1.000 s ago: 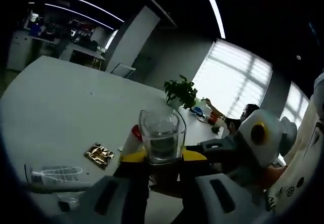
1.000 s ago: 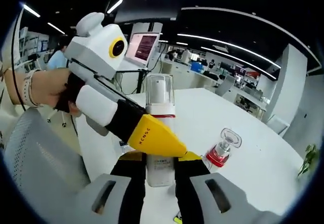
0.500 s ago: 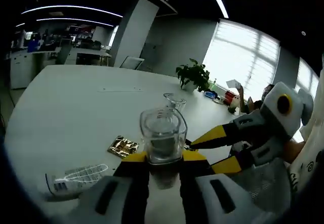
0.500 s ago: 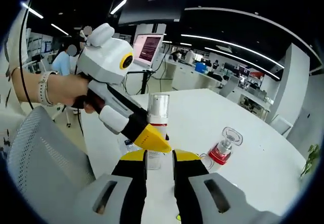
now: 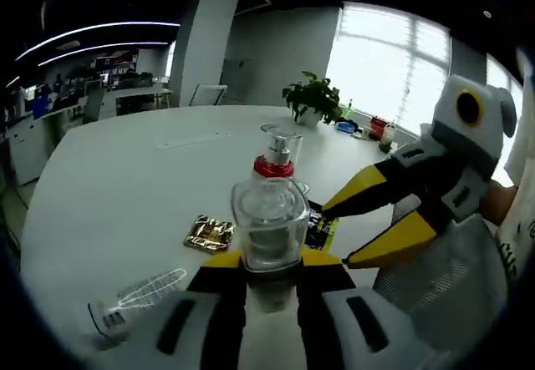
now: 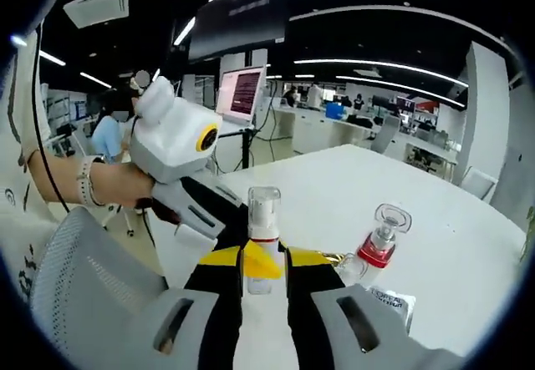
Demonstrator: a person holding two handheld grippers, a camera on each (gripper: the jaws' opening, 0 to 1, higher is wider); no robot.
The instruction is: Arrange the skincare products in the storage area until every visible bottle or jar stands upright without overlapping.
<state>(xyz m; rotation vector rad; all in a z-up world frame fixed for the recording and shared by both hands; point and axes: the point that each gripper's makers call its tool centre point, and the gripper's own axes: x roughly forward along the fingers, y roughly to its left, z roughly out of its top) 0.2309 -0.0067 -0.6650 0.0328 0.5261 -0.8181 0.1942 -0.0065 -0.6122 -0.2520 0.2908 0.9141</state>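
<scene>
My left gripper is shut on a clear-capped pump bottle and holds it upright. In the right gripper view the same bottle stands a little beyond my right gripper, with one of the left gripper's yellow fingers across its lower part. The right gripper comes into the left gripper view from the right, jaws spread and holding nothing. A red-collared pump bottle stands upright on the white table behind the held one.
A gold foil sachet, a green-and-black packet and a clear tube lie flat on the table. A small printed box lies near the red-collared bottle. A potted plant stands far back. A person's hand holds the left gripper.
The bottle, once large between my right jaws, now sits farther from them, still in the left gripper. The right gripper has drawn back. Both views have swung round.
</scene>
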